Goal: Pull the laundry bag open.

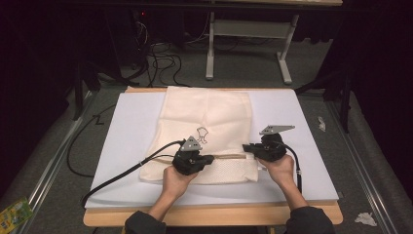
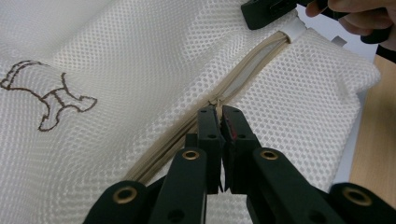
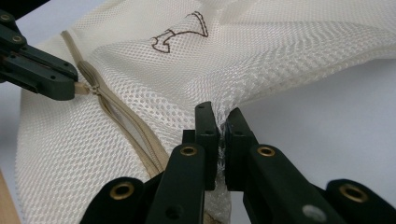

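1. Tension first — I judge the step in hand to be running the zip of the cream mesh laundry bag [image 1: 207,131], so I want the fabric held taut along the zip line while the slider travels.
2. My left gripper [image 2: 219,114] has its jaws clenched on the small beige zip pull [image 2: 215,101]; I would draw it straight along the beige zipper track [image 2: 247,72], low and flat, so the pull does not twist out of the pinch.
3. My right gripper [image 3: 221,122] has its jaws clamped on a bunched fold of mesh at the bag's edge; it should anchor there and pull gently away from the left one — if it gives, the mesh will ripple and the slider may snag.
4. The bag lies flat on the white table sheet [image 1: 131,126], near the person's edge of the table, with the zipper running across its lower part between the two grippers.
5. It is a soft, open-weave cream net with a small brown outline embroidery [image 2: 46,93] above the zipper; the part of the zip seen in the left gripper view looks parted towards the right gripper.
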`<action>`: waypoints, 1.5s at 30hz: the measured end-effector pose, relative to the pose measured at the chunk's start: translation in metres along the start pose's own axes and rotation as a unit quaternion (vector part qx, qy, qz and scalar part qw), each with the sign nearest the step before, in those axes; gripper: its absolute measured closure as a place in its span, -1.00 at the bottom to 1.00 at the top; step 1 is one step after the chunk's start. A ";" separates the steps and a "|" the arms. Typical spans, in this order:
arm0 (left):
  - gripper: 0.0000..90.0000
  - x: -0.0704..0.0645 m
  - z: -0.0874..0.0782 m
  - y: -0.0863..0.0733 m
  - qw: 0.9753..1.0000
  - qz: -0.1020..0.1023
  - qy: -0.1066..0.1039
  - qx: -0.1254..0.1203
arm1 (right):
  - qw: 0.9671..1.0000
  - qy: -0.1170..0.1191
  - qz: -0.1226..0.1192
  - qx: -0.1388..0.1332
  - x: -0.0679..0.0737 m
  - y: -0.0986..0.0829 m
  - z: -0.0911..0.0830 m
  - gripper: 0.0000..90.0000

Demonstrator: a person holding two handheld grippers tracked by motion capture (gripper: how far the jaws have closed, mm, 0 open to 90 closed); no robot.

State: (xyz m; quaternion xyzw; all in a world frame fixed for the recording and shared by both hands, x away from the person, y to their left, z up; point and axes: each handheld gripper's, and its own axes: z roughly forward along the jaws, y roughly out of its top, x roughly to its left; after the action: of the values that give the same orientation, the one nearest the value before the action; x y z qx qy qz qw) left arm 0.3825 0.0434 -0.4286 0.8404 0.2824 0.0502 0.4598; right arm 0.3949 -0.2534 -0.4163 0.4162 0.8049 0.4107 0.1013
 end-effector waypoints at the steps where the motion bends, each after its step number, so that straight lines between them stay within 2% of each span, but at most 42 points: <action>1: 0.94 0.001 -0.001 0.000 1.000 -0.002 0.000 -0.001 | 1.000 -0.001 -0.001 -0.002 -0.001 0.000 0.000 0.96; 9: 0.94 0.003 -0.006 -0.002 1.000 -0.007 -0.001 -0.007 | 1.000 -0.002 0.002 0.001 -0.001 0.000 0.001 0.96; 22: 0.94 0.009 -0.017 -0.004 1.000 -0.009 0.011 -0.017 | 1.000 -0.009 0.001 -0.001 -0.003 -0.001 0.000 0.96; 33: 0.94 0.011 -0.023 -0.006 1.000 -0.011 0.011 -0.024 | 1.000 -0.009 0.003 -0.002 -0.003 -0.001 0.000 0.96; 45: 0.94 0.012 -0.028 -0.009 1.000 -0.011 0.014 -0.026 | 1.000 -0.012 -0.005 0.002 -0.002 -0.001 0.001 0.96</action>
State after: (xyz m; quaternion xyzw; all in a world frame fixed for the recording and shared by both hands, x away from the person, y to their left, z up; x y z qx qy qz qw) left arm 0.3791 0.0746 -0.4217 0.8243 0.2961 0.0641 0.4782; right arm 0.3964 -0.2543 -0.4182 0.4171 0.8066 0.4035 0.1123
